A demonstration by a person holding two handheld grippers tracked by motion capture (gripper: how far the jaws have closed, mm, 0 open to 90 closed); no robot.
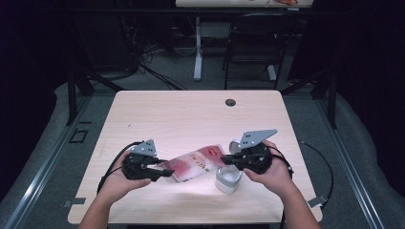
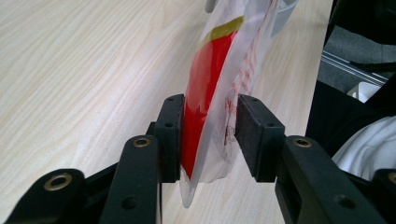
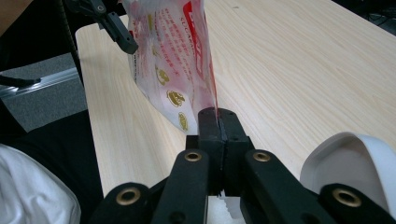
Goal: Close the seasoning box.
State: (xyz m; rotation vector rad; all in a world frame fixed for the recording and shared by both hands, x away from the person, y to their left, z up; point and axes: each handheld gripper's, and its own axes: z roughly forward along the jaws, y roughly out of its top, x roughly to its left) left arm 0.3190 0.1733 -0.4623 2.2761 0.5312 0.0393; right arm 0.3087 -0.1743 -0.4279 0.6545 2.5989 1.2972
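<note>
Your right gripper (image 3: 218, 122) is clamped on the packet's (image 1: 196, 163) edge, just above the white cup (image 1: 228, 179) near the table's (image 1: 191, 109) right; your left gripper (image 2: 208, 135) brackets the other end, jaws parted (not pinching). Opening and pouring remain.

Right gripper (image 3: 218, 122): both black jaws are pressed together on the edge of a red-and-white plastic pouch (image 3: 173, 60), pinching it at the corner nearest the camera. The pouch rises from that pinch toward the top of the frame, held above the light wooden table (image 3: 299, 65). It carries red print and gold round marks on a translucent white ground. Left gripper (image 3: 112, 23): seen farther off at upper left, one dark jaw at the pouch's far end; its grip cannot be judged from here. A white rounded container (image 3: 350, 158) sits at lower right, just beside the right gripper. White cloth and a dark surface occupy the lower left.
</note>
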